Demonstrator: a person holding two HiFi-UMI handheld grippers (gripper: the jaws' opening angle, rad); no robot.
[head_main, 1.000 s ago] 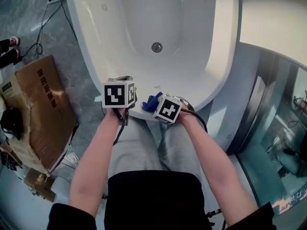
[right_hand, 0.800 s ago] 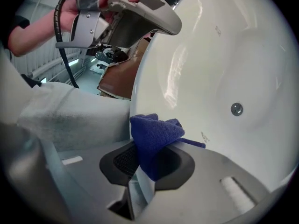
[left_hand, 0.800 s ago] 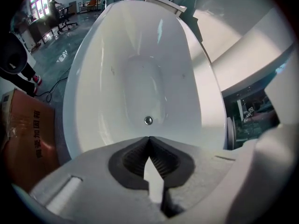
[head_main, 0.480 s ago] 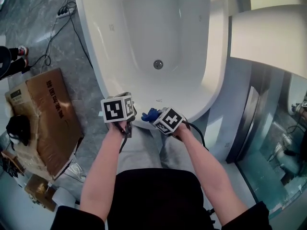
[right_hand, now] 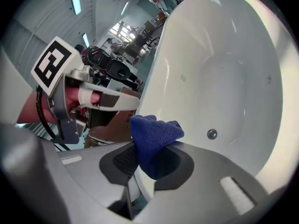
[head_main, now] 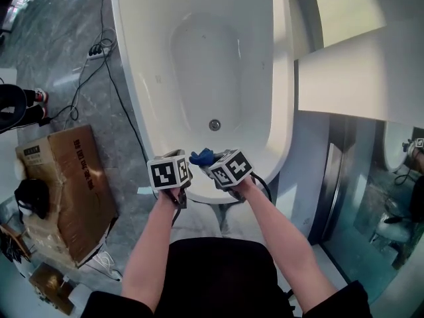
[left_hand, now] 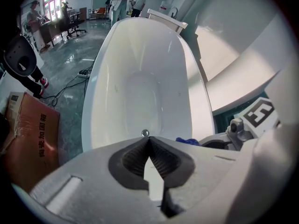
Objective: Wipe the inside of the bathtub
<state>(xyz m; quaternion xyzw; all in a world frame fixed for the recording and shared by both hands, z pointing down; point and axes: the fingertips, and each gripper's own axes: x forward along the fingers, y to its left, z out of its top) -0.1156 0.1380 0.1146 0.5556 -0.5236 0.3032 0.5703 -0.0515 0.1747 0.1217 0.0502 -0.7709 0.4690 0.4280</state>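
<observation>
A white oval bathtub (head_main: 136, 105) fills the upper middle of the head view, with a metal drain (head_main: 214, 124) in its floor. Both grippers hover over its near rim. My right gripper (head_main: 207, 161) is shut on a blue cloth (head_main: 201, 156), which bunches up out of the jaws (right_hand: 154, 135). Beside it, my left gripper (head_main: 179, 156) is shut with nothing between its dark ribbed pads (left_hand: 161, 158). The tub's basin (left_hand: 140, 97) and drain (left_hand: 145, 133) lie ahead of the left jaws, and the drain (right_hand: 211, 134) also shows past the cloth.
A brown cardboard box (head_main: 63, 184) lies on the grey floor left of the tub, with black cables (head_main: 99, 52) running behind it. A white slab (head_main: 358, 71) and a glass panel (head_main: 358, 191) stand to the right. A person's shoe (head_main: 38, 97) shows at far left.
The head view has shifted so the whole tub shows and sits lower in frame. Both grippers stay close together over the near rim, the right still holding the cloth.
</observation>
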